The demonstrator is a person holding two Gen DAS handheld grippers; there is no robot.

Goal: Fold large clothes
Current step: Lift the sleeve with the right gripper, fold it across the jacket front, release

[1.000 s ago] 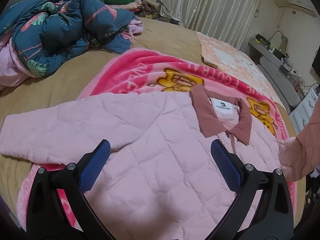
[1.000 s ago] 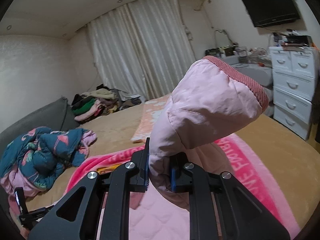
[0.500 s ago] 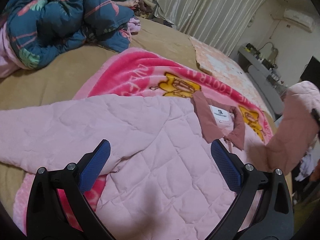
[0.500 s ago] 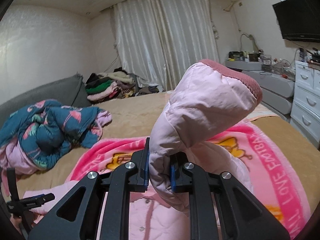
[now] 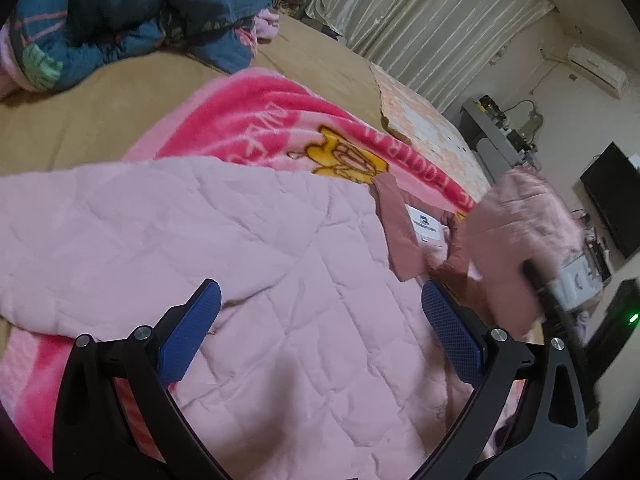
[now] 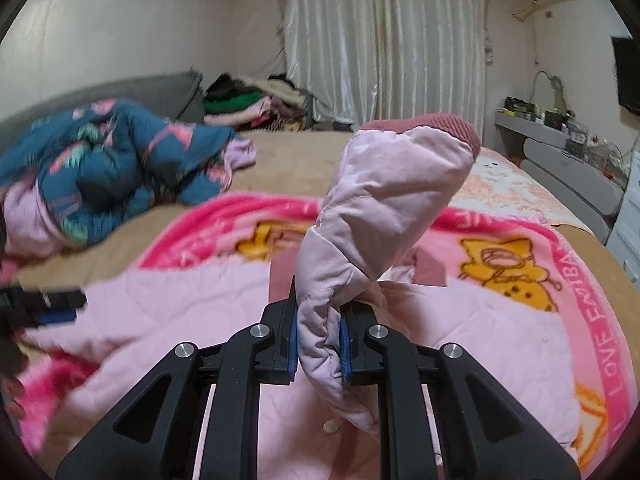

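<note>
A large pale pink quilted jacket [image 5: 248,264] with a dusty-rose collar [image 5: 396,224] lies spread flat on a pink cartoon blanket [image 5: 256,120]. Its one sleeve stretches out to the left. My left gripper [image 5: 320,320] is open and hovers just above the jacket body, holding nothing. My right gripper [image 6: 318,340] is shut on the other sleeve [image 6: 384,200] and holds it up over the jacket, cuff uppermost. That raised sleeve also shows in the left wrist view [image 5: 516,240], blurred, beside the collar.
The bed [image 5: 72,120] has a tan cover. A crumpled dark blue floral quilt [image 6: 112,168] lies at its far left. A pile of clothes [image 6: 248,100] sits by the curtains. A patterned mat [image 6: 512,192], a grey desk [image 6: 560,152] and white drawers stand to the right.
My right gripper has carried the raised sleeve leftward and lower, over the jacket near the collar. My left gripper has drifted closer to the jacket and stayed open.
</note>
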